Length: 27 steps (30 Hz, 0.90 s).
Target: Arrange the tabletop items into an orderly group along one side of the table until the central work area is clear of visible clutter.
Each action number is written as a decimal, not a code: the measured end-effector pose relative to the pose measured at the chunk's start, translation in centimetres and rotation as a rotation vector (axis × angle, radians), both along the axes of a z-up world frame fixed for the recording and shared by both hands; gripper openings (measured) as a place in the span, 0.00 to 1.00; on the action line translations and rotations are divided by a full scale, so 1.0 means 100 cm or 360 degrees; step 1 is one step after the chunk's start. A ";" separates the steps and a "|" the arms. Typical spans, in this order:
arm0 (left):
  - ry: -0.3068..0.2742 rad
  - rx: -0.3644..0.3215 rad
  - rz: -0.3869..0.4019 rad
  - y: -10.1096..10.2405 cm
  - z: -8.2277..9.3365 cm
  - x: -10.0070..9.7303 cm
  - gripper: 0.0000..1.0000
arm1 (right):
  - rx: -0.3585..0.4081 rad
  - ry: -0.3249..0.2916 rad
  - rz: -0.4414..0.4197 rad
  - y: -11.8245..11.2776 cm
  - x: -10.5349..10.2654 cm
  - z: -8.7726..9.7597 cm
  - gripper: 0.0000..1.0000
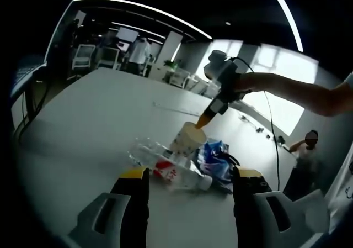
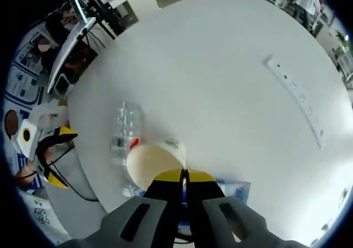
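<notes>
Left gripper [image 1: 190, 176] fingers spread; right gripper [image 2: 183, 176] fingers pressed together

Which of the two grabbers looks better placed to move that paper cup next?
The right gripper: its jaws are shut at the rim of the paper cup. The left gripper hangs open, short of the plastic bottle and blue packet, so it would likely need to reach further.

Matt paper cup [image 1: 187, 139], clear glossy plastic bottle [image 1: 165, 164], smooth matt table [image 1: 99, 115]
</notes>
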<state>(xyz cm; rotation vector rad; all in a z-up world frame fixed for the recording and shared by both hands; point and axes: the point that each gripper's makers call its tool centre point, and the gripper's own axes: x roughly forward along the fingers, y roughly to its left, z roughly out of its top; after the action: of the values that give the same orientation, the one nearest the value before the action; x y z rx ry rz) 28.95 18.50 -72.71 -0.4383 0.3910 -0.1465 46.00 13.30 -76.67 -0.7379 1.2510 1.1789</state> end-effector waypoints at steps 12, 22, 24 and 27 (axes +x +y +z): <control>0.0005 -0.0004 -0.0008 -0.001 -0.003 0.002 0.57 | -0.0008 0.0022 -0.0001 -0.001 -0.001 -0.001 0.00; 0.0013 -0.0010 -0.0009 -0.002 -0.005 0.000 0.57 | -0.0010 0.0026 -0.0004 -0.001 0.000 -0.001 0.00; 0.0015 -0.0008 -0.0012 -0.002 -0.005 0.000 0.57 | -0.0003 0.0028 -0.0014 -0.001 0.001 0.000 0.00; 0.0017 -0.0013 -0.0014 -0.003 -0.006 0.000 0.57 | -0.0011 0.0021 -0.0022 -0.002 0.003 0.000 0.00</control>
<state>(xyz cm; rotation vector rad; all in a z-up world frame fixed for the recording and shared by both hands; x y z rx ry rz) 28.90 18.21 -73.30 -0.4453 0.4028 -0.1544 46.25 13.14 -76.64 -0.7264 1.2701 1.1703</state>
